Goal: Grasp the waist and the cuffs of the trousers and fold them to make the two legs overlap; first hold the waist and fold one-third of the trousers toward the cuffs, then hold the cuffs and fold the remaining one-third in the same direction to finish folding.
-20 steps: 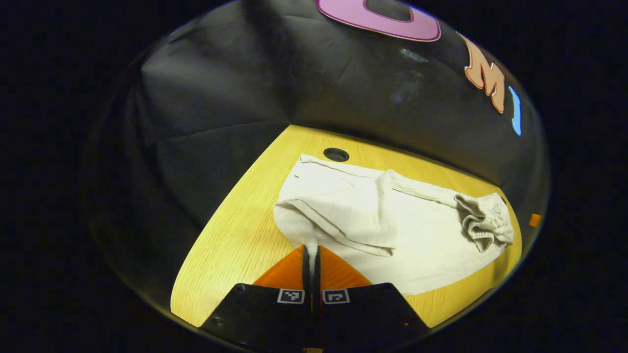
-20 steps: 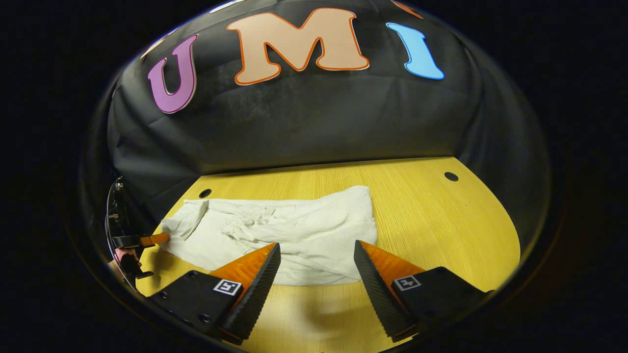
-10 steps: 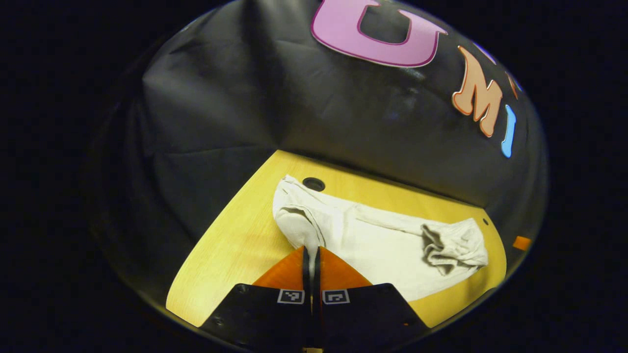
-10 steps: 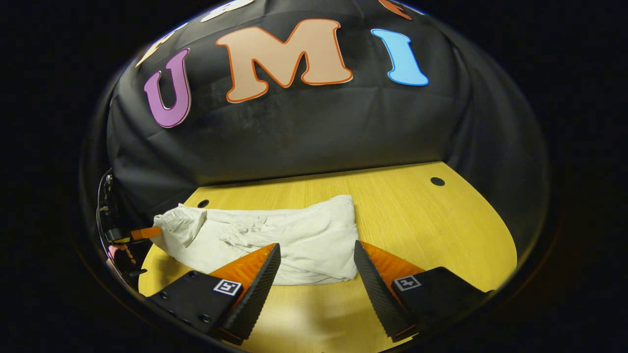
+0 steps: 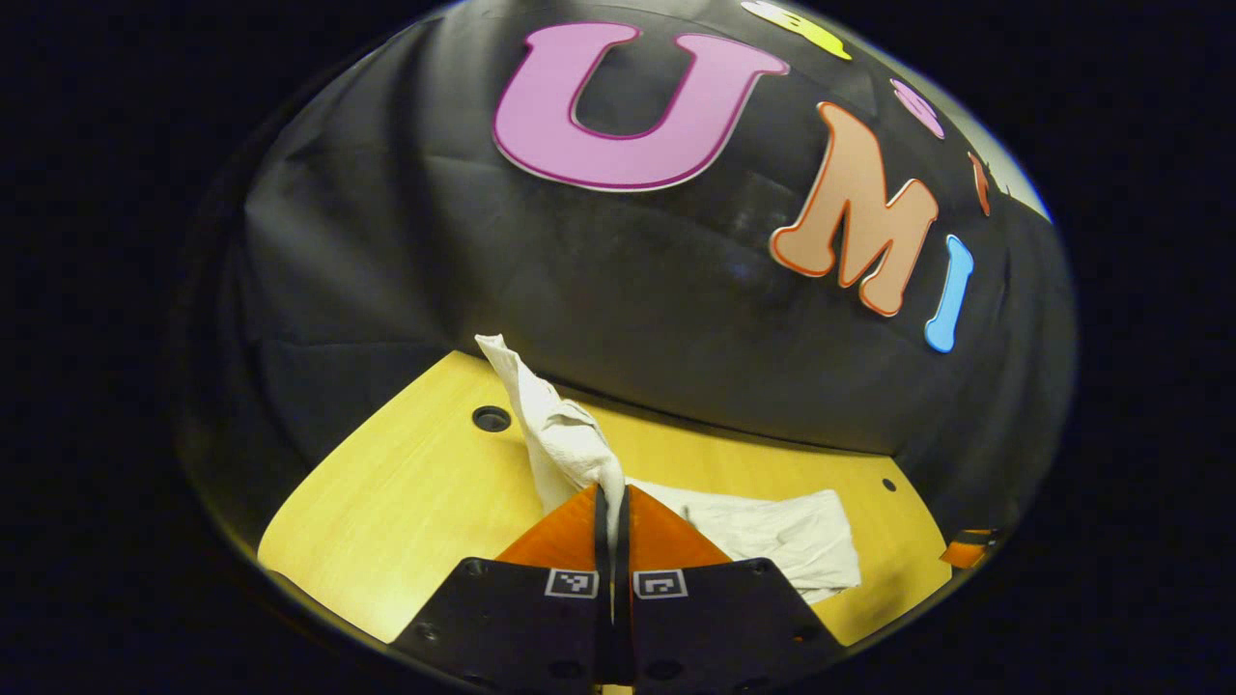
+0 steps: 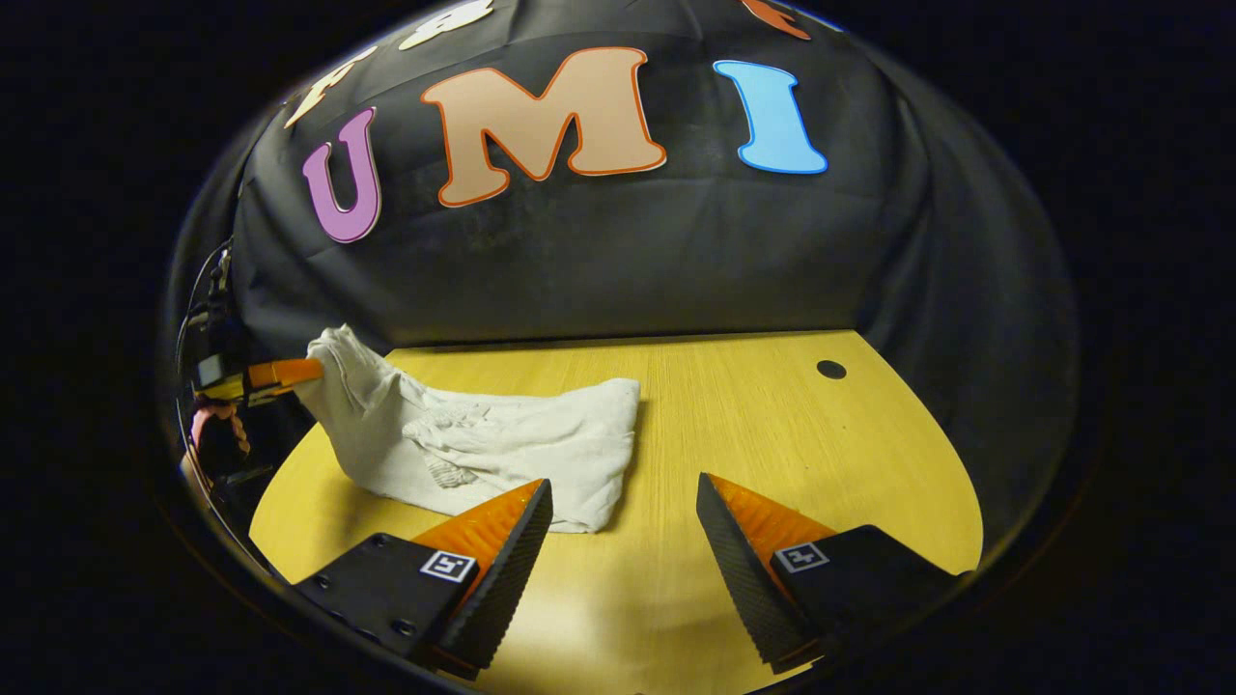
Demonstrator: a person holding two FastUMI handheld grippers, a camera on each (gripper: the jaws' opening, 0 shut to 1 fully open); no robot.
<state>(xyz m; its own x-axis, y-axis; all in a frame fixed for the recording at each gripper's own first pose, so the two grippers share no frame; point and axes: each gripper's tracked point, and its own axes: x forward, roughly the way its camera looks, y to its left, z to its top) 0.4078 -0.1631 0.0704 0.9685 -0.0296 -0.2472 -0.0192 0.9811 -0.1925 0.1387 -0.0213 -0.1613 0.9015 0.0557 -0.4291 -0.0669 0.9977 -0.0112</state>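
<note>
While the left gripper (image 5: pixel 612 502) is seen at the bottom of the left gripper view, its two fingers are pressed together on a bunched end of the trousers (image 5: pixel 570 444), with cloth pinched between them. That end is raised off the table (image 5: pixel 406 502) and stands up in a crumpled peak against the booth wall (image 5: pixel 386 261). The rest of the garment is laid flat on the wood further off, towards the right of that view. A small dark hole (image 5: pixel 491 419) in the tabletop is noted just left of the raised cloth.

In the right gripper view, the right gripper (image 6: pixel 623 512) is held above the table (image 6: pixel 772 434) with its jaws set wide apart and nothing between them. The trousers (image 6: pixel 502 444) are recorded as a pale, wrinkled heap left of centre, just beyond the left finger. The far left end is lifted by the other gripper (image 6: pixel 280 372), which is seen at the dim edge. A hand (image 6: pixel 214 422) appears to be behind it, though this part is too dark to confirm. Which end of the garment is lifted cannot be determined. A second hole (image 6: pixel 830 369) lies well apart, at the right.
</note>
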